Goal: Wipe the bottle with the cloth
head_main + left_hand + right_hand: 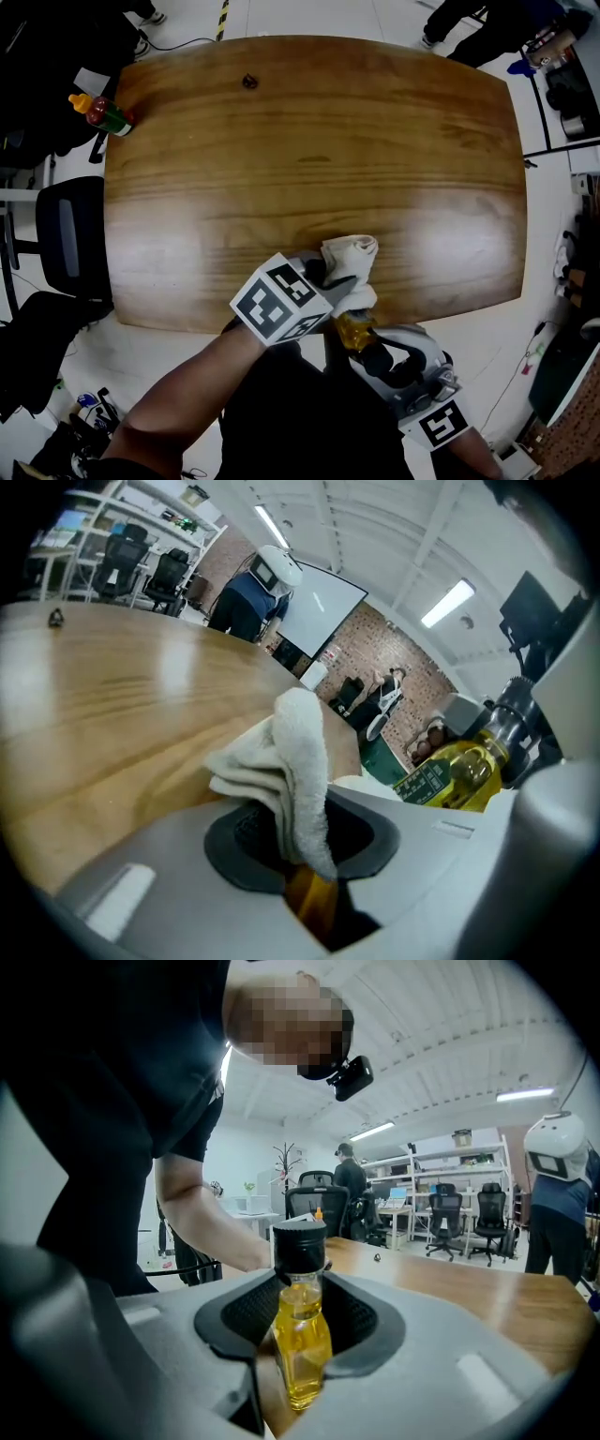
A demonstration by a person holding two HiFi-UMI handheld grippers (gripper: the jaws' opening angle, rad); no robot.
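Wooden table (281, 141) below, both hands at its near edge. Left gripper (302, 841) clenched on folded white cloth (295, 742); cloth sticks forward out of jaws. Oil bottle (459, 771) lies just right of cloth, held off tabletop. Right gripper (298, 1321) clamped on bottle body. Long axis runs along my jaws, black cap (299, 1241) pointing away toward cloth. Cloth-to-cap contact: cannot tell. Judgement: wipe needs cloth brought rightward onto bottle.

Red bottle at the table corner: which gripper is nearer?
Left. The left gripper is far across the table from the red bottle; the right gripper is farther, off the table.
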